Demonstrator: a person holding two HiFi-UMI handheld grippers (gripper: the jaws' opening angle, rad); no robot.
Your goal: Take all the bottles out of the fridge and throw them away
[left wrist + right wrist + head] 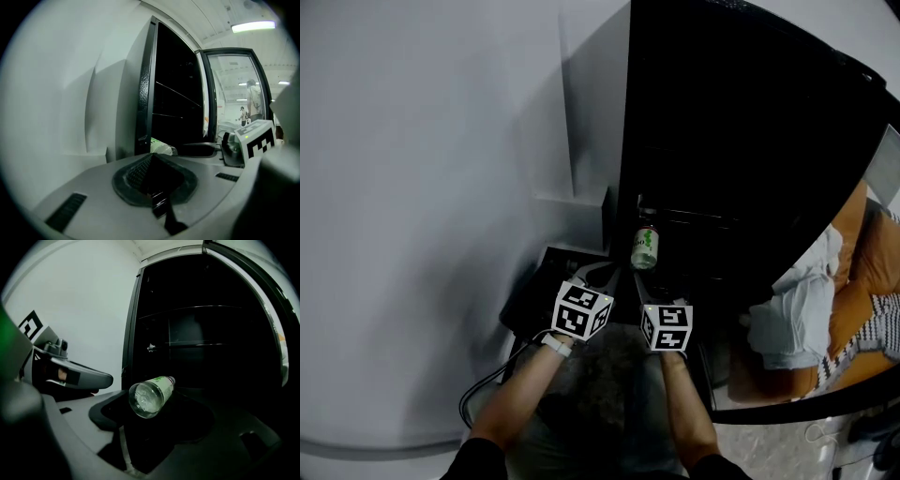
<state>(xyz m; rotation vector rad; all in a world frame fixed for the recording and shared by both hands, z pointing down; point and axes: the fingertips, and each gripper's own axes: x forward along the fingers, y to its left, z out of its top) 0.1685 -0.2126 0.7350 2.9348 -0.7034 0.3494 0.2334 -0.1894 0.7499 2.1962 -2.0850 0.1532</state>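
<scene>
Though lying within easy reach on the bottom ledge of the tall black fridge (722, 141), now standing open, not yet gripped: clear plastic bottle with a green label (645, 248), on its side, round base toward the person, cap pointing into the dark interior. Right gripper (652, 291) just short of that base, jaws spread wide, nothing between the pads, nothing held. Left gripper (598, 274) just beside it, apparently closed to a single beak when viewed from the right gripper's camera, likewise empty.

Judged step: closing in on the bottle for a pickup.

Main risk from here: rolling. Could turn sideways or slide deeper along the dark ledge if nudged by one jaw ahead of the other, being round, light and probably empty. Could also squirt forward out of the grip if pinched only at the rounded rim of the base instead of further along the body. Might buckle under a hard squeeze, being thin-walled, then slip.

Worth watching as well: the closeness of the two grippers, with a fair chance of a knock between them during any sideways correction, and the fridge's front edge, likely to catch a jaw carried too low. Upper shelves (201, 344) too dark for any count of further bottles.
</scene>
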